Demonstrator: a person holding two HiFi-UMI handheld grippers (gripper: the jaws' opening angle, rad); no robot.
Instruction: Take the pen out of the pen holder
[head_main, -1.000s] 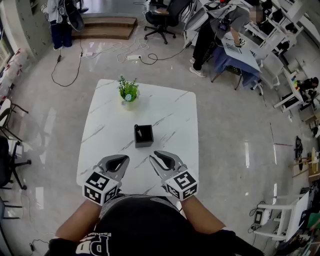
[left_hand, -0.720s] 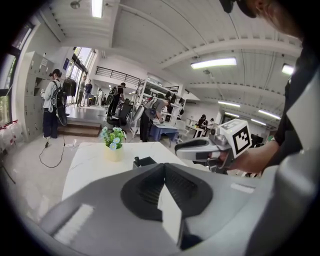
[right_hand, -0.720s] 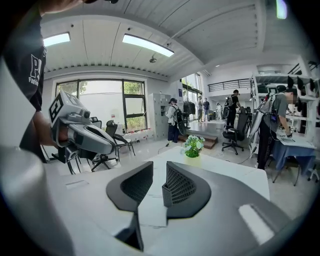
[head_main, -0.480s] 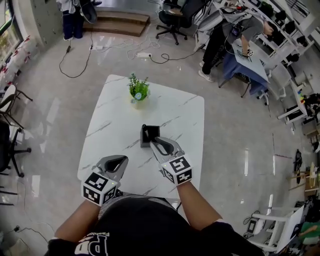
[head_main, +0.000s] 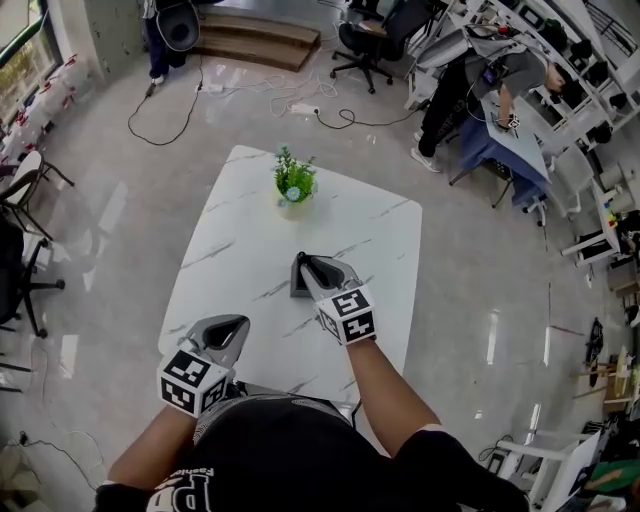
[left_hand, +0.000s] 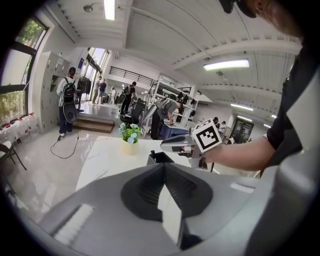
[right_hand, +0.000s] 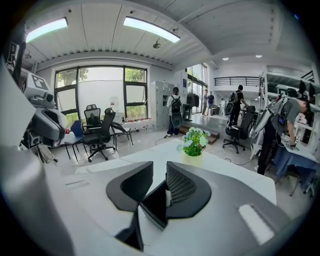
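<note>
Head view: a white, grey-veined marble table (head_main: 230, 235) with rounded corners is filling the centre of the frame. A small leafy plant (head_main: 294, 183) in a pale pot is standing near its top edge. The holder (head_main: 298, 284), a black square box with an open top, is sitting just above the table's centre. The right gripper (head_main: 309, 261) is hanging directly over it and covering most of its opening. A thin dark stub, seemingly the pen (head_main: 298, 258), is sticking up at the holder's upper left corner. The left gripper (head_main: 240, 322) is hovering at the lower left of the table, well apart from the holder.

Left gripper view: the ribbed grey jaws are meeting at their tips with nothing between them. The holder is showing just beyond them at frame centre, and the right gripper's smooth grey nose is reaching over it from the right.

Right gripper view: the jaws, with their fine grid-textured pads, are standing a narrow gap apart. The holder's matte black wall is showing right below and between them. Whether they are touching the pen cannot be made out.
</note>
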